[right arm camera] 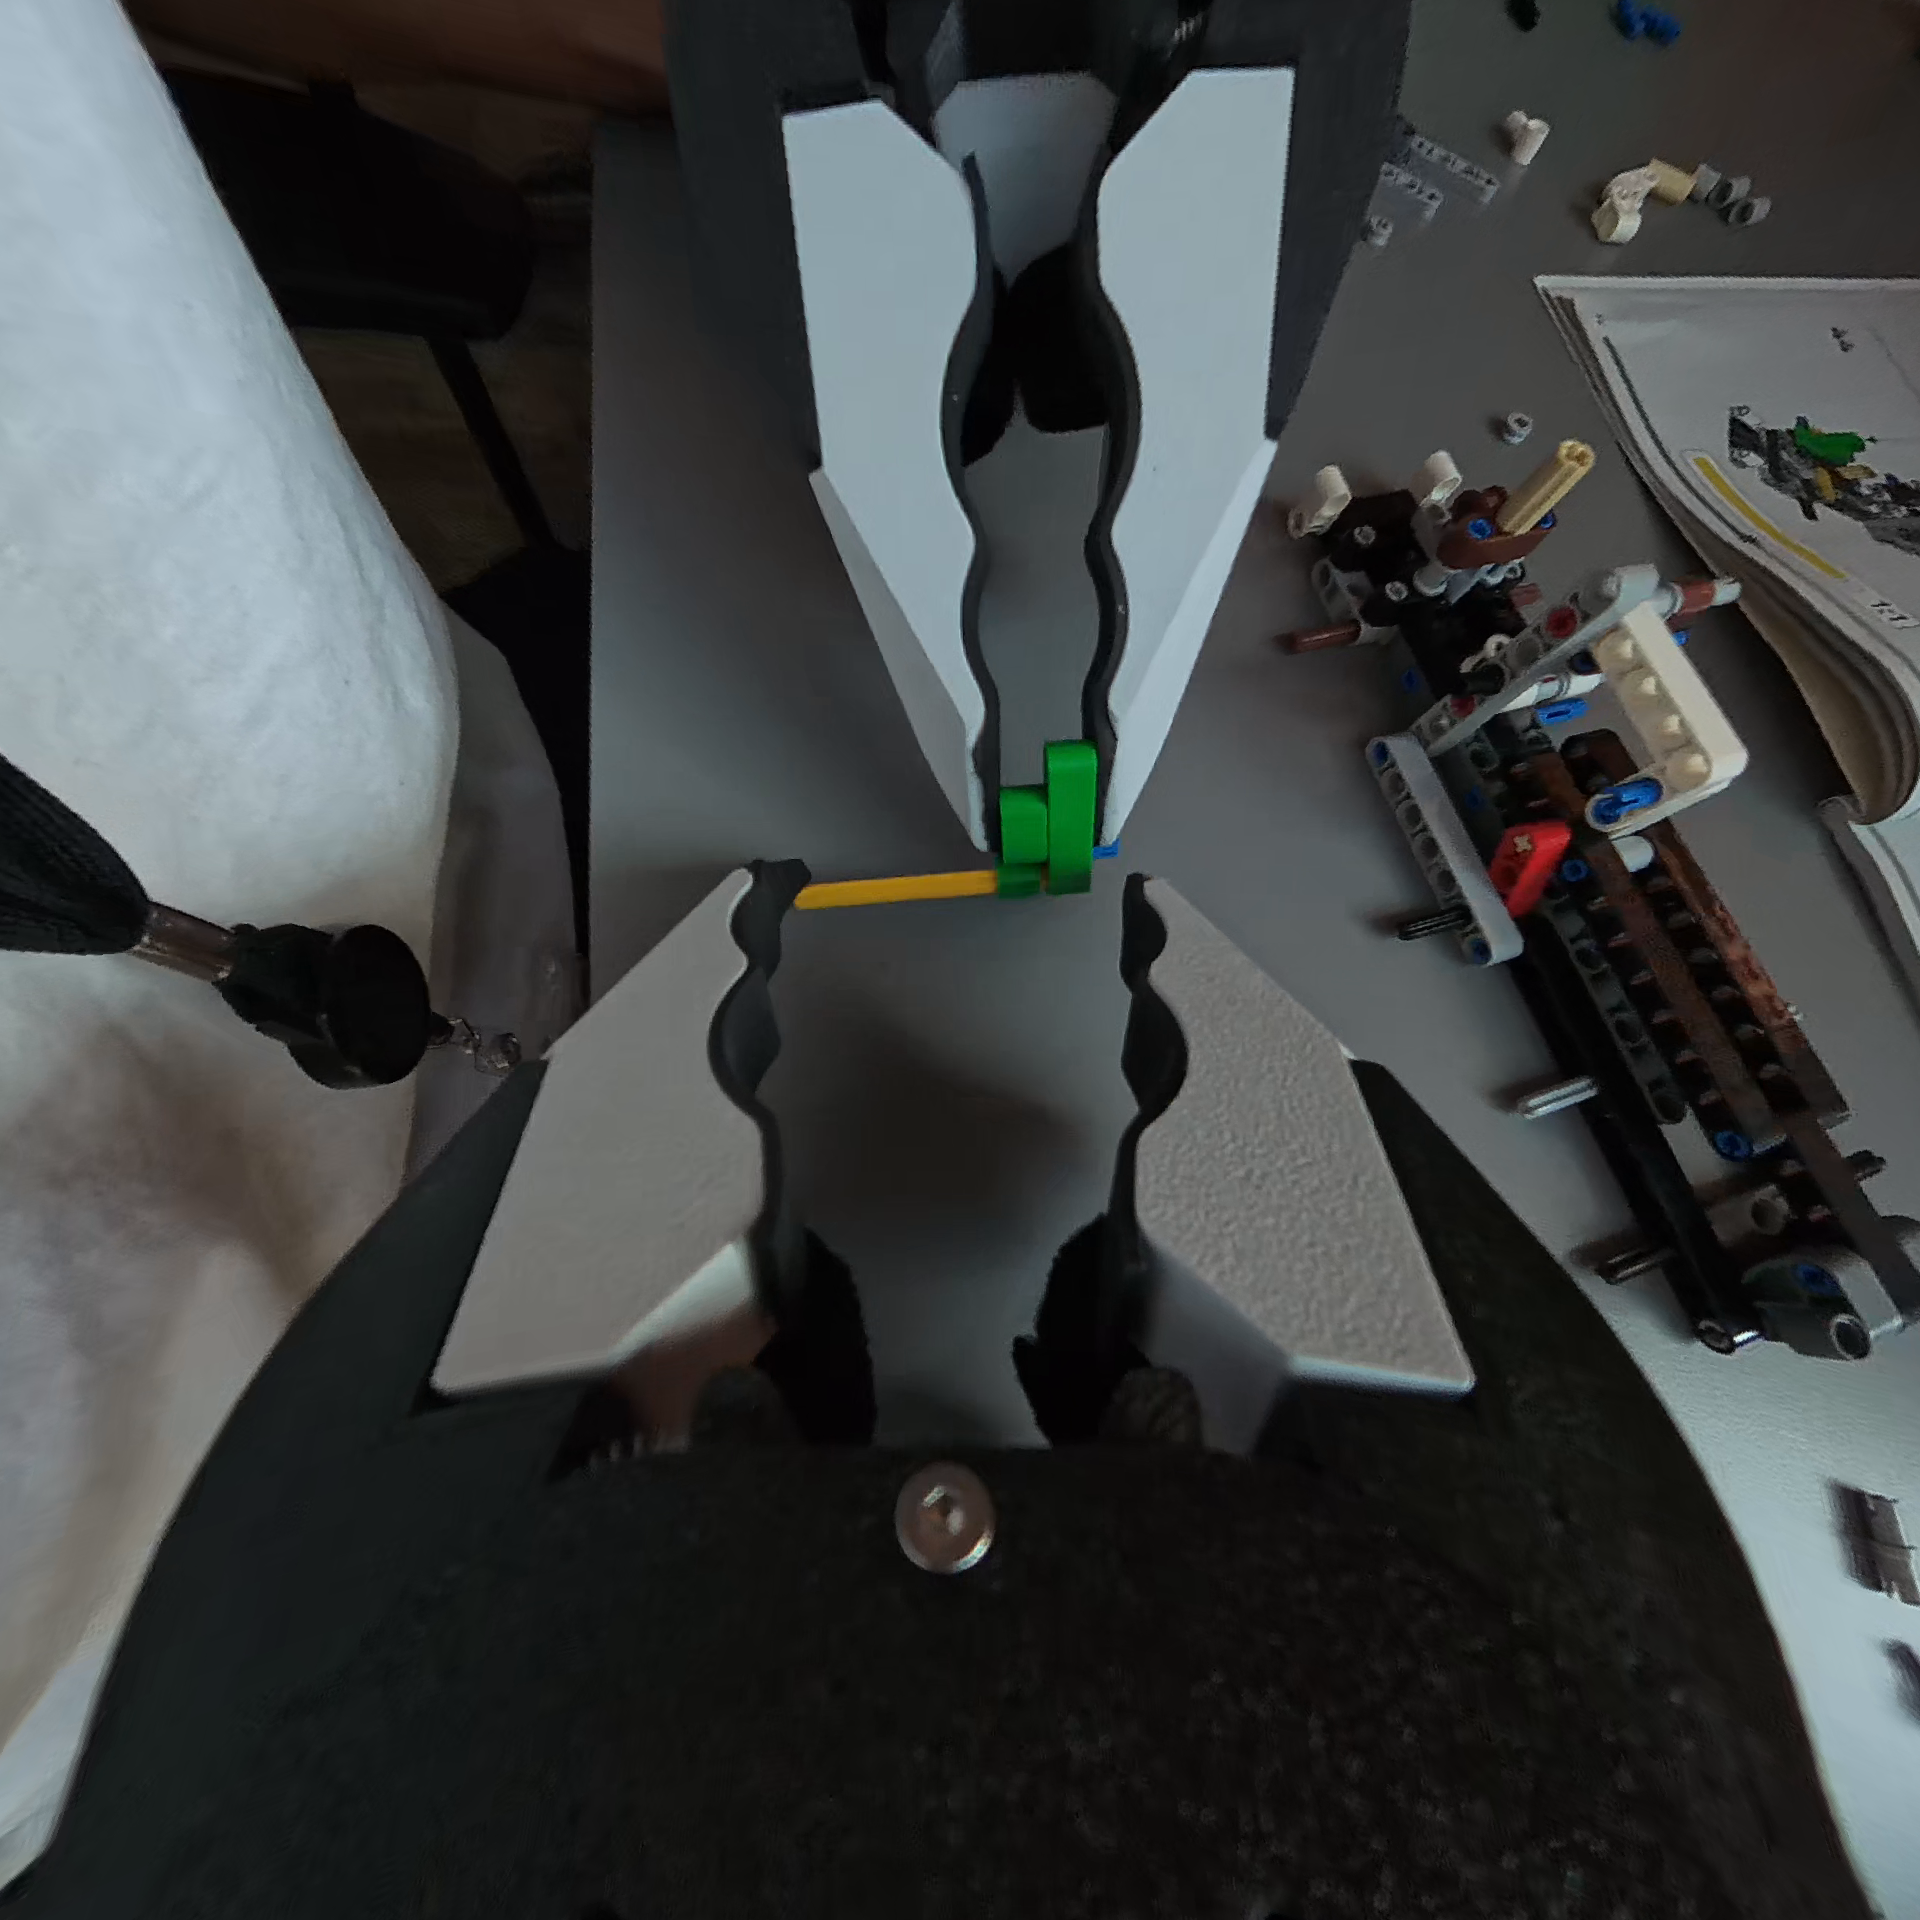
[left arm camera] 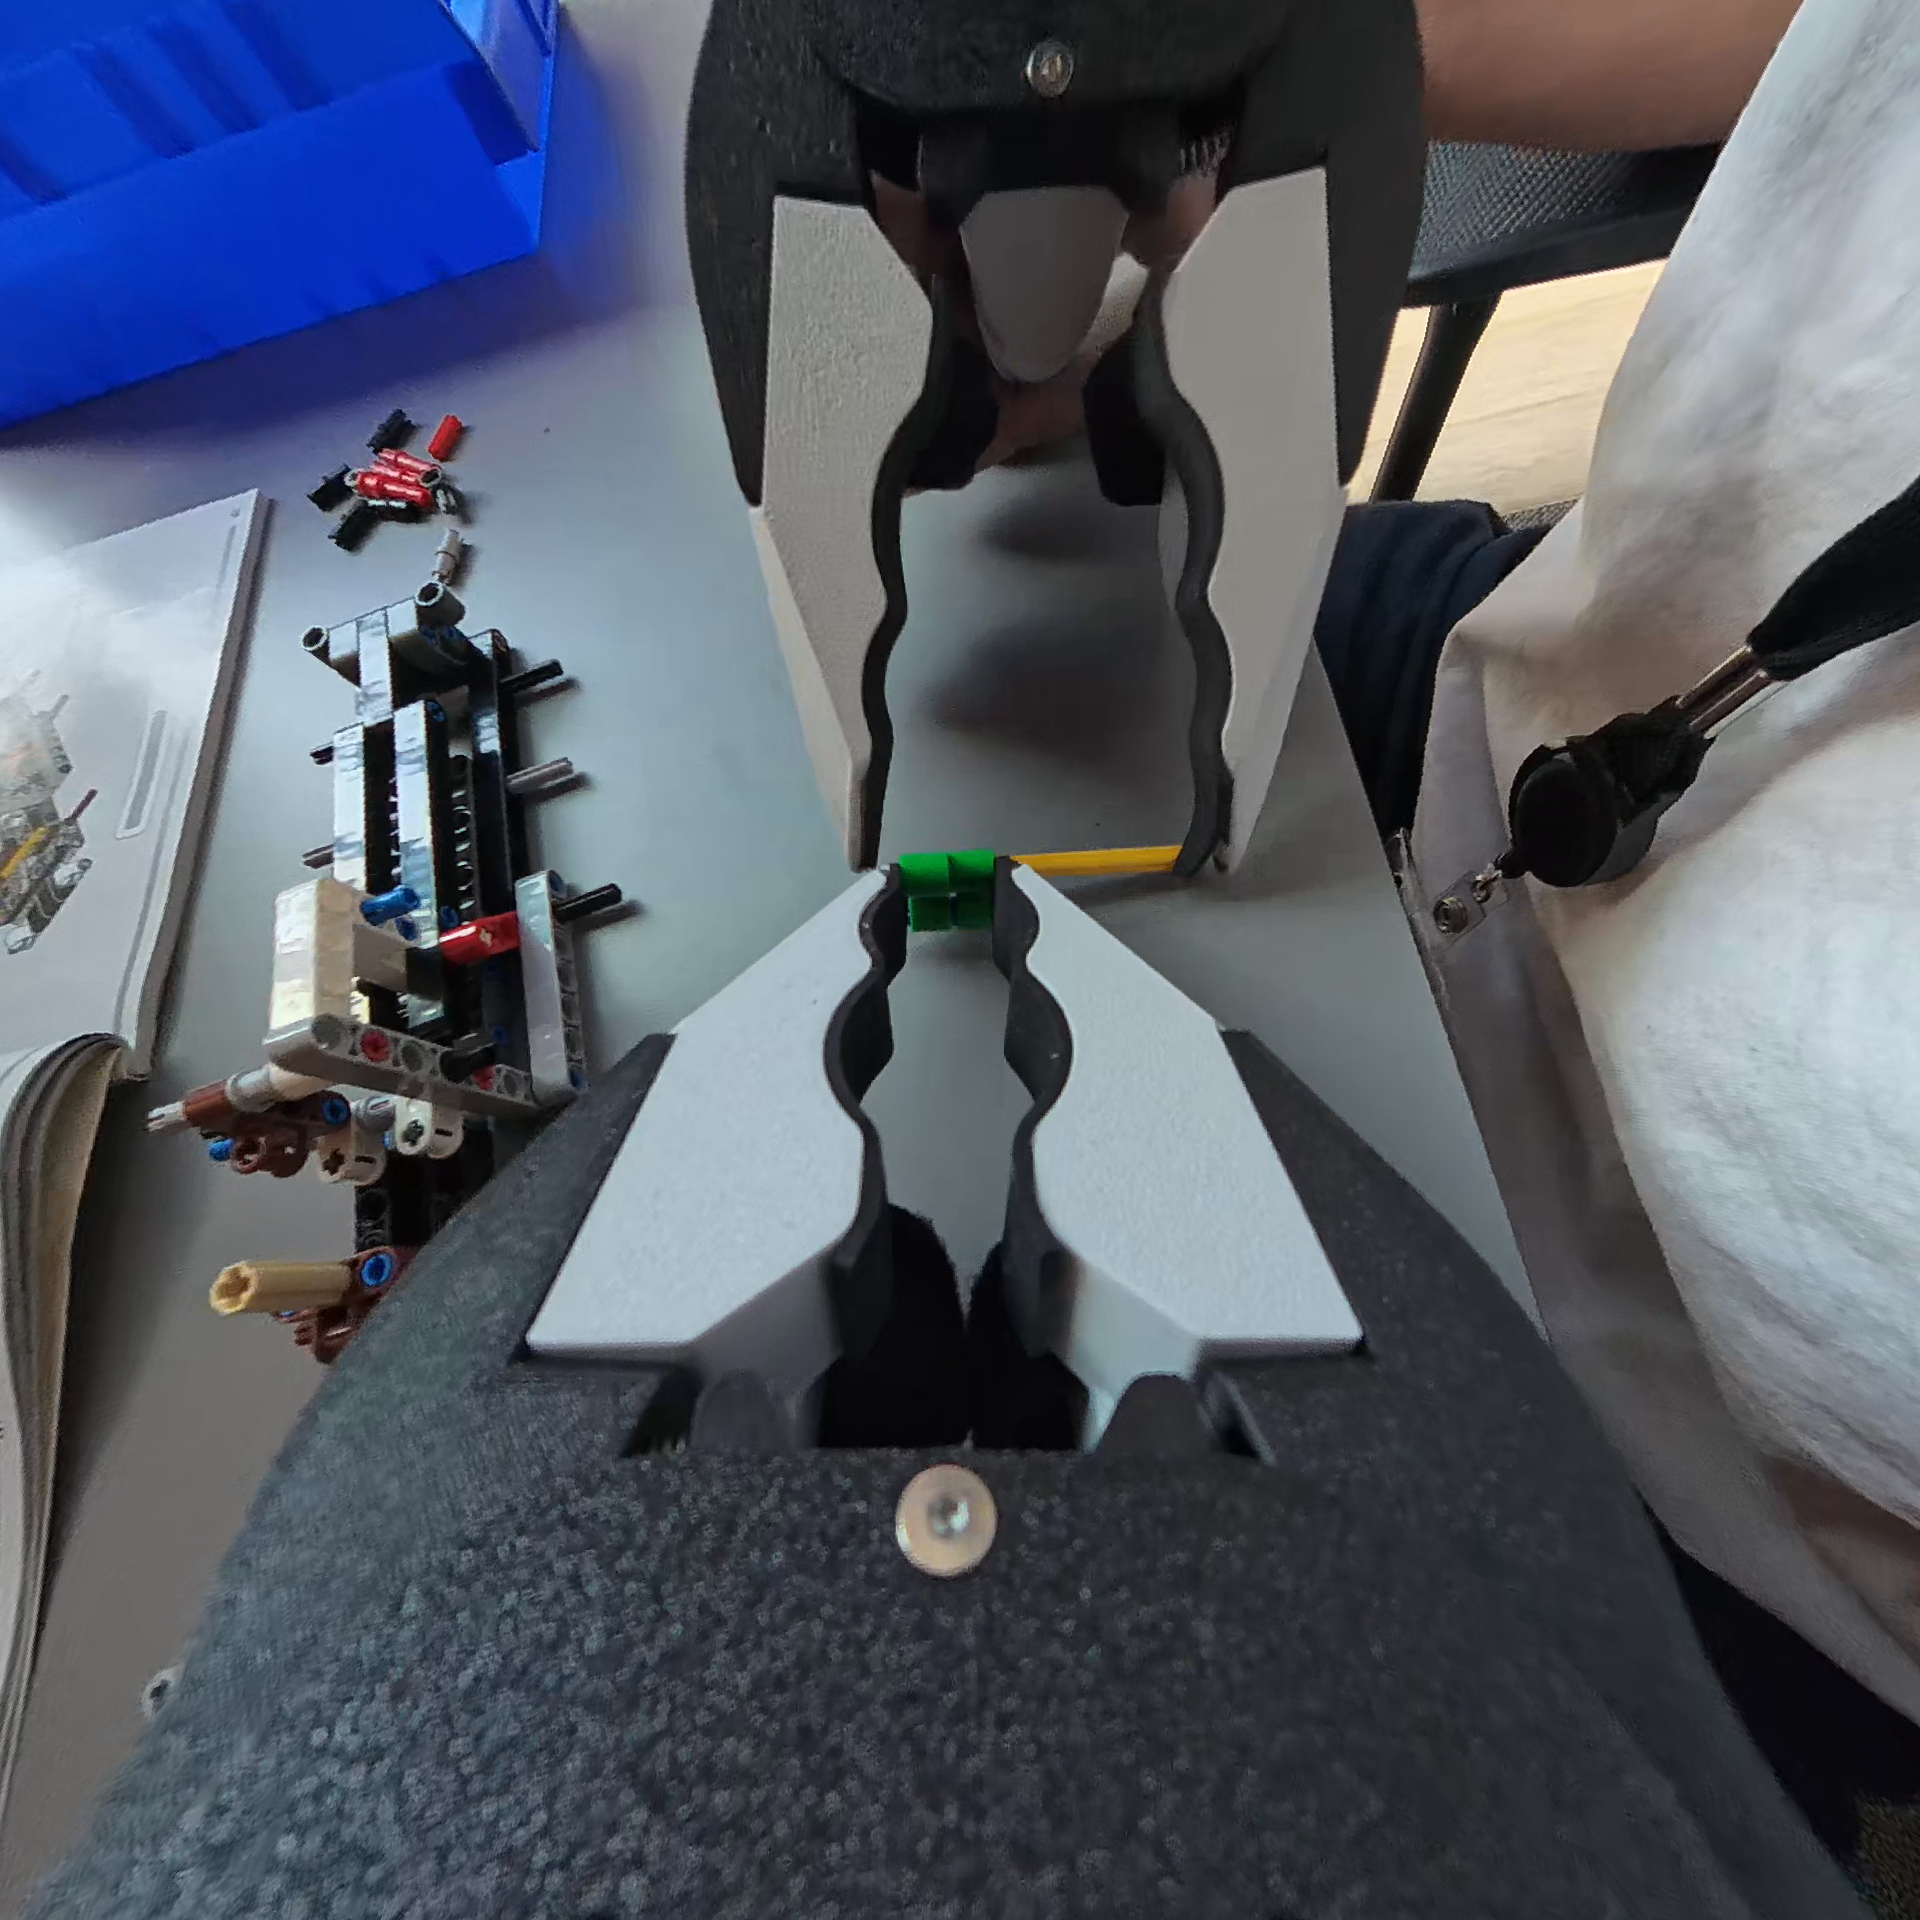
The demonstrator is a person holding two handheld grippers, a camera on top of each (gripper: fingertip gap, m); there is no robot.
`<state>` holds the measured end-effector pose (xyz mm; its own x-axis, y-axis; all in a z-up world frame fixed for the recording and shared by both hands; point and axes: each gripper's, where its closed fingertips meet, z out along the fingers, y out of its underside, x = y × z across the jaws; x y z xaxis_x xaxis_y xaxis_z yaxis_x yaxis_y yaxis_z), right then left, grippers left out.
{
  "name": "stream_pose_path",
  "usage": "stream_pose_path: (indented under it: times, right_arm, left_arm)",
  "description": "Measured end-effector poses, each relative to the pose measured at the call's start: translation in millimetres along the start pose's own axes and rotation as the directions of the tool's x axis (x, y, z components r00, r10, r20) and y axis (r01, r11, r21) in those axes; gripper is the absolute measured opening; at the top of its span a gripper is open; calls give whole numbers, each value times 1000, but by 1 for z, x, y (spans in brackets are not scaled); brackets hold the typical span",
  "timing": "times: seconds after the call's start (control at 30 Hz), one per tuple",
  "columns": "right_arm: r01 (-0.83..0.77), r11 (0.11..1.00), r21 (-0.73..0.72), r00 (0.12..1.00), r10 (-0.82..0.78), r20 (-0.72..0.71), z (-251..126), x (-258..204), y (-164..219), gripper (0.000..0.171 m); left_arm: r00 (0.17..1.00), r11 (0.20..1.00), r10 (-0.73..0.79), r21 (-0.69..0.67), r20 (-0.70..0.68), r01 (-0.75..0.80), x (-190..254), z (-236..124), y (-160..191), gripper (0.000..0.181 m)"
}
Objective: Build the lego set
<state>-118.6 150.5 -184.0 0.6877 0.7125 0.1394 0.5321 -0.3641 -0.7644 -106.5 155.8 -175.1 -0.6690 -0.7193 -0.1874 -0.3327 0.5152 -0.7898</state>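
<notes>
My left gripper is shut on a small green Lego piece and holds it above the grey table. A yellow axle sticks sideways out of the green piece. My right gripper faces the left one, open, with its tips level with the axle. The axle's free end touches one right fingertip. In the right wrist view, the right gripper stands open below the left gripper, the green piece and the axle.
A long black-and-grey Lego assembly lies on the table beside an open instruction booklet. Loose red and black pins and a blue bin lie beyond. A person in white sits at the table edge.
</notes>
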Motion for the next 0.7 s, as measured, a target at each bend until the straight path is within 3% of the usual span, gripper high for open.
stream_pose_path:
  times: [0.03,0.23,0.3,0.53,0.7]
  right_arm:
    - [17,1000,-14,1000,-17,-8,2,-1,1,66]
    - [48,999,-14,994,-49,-96,3,8,0,33]
    - [44,999,-14,995,-45,-91,3,8,0,33]
    - [-3,1000,-12,1000,4,12,-5,-3,7,66]
    - [-25,999,-26,999,26,27,-1,-2,6,62]
  left_arm:
    - [1000,1000,4,-19,-5,-4,1,2,2,14]
    - [1000,1000,16,-18,-10,-17,3,3,2,14]
    - [1000,1000,18,-18,-12,-18,3,3,2,14]
    - [997,999,-39,-22,-62,37,3,3,2,15]
    - [995,998,-65,-25,-81,63,3,4,3,14]
